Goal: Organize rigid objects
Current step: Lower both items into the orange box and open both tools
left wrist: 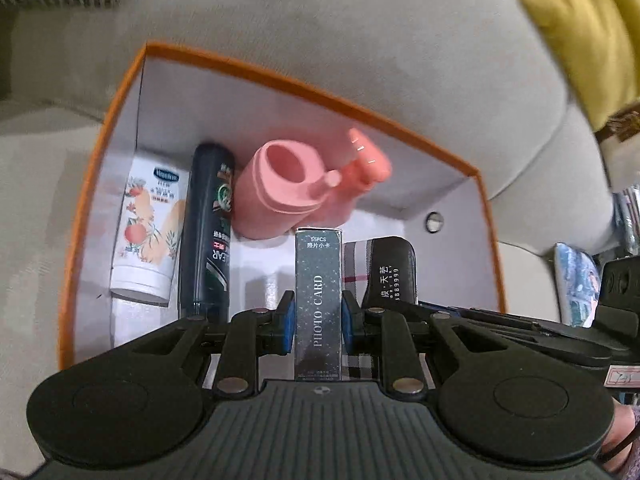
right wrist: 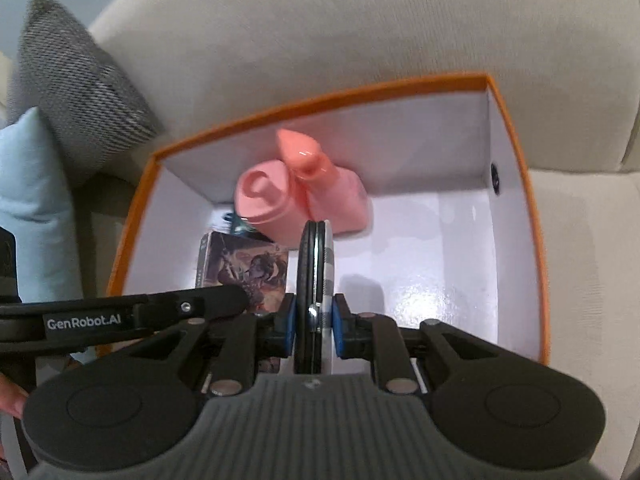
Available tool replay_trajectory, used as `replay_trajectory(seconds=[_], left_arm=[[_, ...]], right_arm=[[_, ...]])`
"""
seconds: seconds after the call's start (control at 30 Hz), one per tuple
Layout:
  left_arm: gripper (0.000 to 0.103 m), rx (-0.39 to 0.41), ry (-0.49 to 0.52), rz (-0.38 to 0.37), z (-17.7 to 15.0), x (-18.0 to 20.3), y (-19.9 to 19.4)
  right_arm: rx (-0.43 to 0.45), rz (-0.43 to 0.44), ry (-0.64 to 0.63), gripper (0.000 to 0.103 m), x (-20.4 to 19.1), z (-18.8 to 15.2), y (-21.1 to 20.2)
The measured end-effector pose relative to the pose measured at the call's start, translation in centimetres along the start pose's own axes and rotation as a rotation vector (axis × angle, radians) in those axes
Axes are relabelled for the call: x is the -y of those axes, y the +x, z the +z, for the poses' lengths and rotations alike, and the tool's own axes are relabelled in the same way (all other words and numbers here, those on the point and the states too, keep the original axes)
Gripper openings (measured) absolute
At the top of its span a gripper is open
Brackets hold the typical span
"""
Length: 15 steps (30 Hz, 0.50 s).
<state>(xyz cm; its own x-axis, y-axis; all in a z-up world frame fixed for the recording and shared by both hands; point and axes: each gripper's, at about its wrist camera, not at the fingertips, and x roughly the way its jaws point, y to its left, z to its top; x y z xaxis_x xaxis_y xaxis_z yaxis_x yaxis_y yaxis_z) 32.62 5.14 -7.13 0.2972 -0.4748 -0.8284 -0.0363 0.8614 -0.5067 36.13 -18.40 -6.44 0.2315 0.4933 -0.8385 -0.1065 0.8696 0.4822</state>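
Left gripper: fingers clamped on photo card box, over orange box | right gripper: fingers clamped on flat black case, same box | risk: your grippers sit close, may collide; releasing high could topple pink bottle.

"PHOTO CARD" box, "GenRobot.AI" arm

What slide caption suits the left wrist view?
Left gripper lowers a photo card box into the orange box.

box's right floor lies bare — pink bottle and tubes crowd its back-left.
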Motion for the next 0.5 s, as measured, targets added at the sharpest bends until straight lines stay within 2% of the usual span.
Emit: replay_trajectory(seconds=[0.2, 0.33, 0.5], left_arm=[[0.025, -0.064, -0.034, 0.024, 0.8, -1.2, 2.6], [0.025, -0.097, -0.088, -0.001, 0.8, -2.3, 3.8], [0.025, -0.099, -0.067, 0.008, 1.0, -2.2, 4.0]], right_arm=[[-0.067, 0.008, 0.049, 0.019, 1.2, 1.3, 2.9], [-0.1, 0.003, 0.064, 0.019, 1.6, 1.5, 4.2], [-0.099, -0.004, 0.053, 0.02, 1.5, 1.7, 4.7]])
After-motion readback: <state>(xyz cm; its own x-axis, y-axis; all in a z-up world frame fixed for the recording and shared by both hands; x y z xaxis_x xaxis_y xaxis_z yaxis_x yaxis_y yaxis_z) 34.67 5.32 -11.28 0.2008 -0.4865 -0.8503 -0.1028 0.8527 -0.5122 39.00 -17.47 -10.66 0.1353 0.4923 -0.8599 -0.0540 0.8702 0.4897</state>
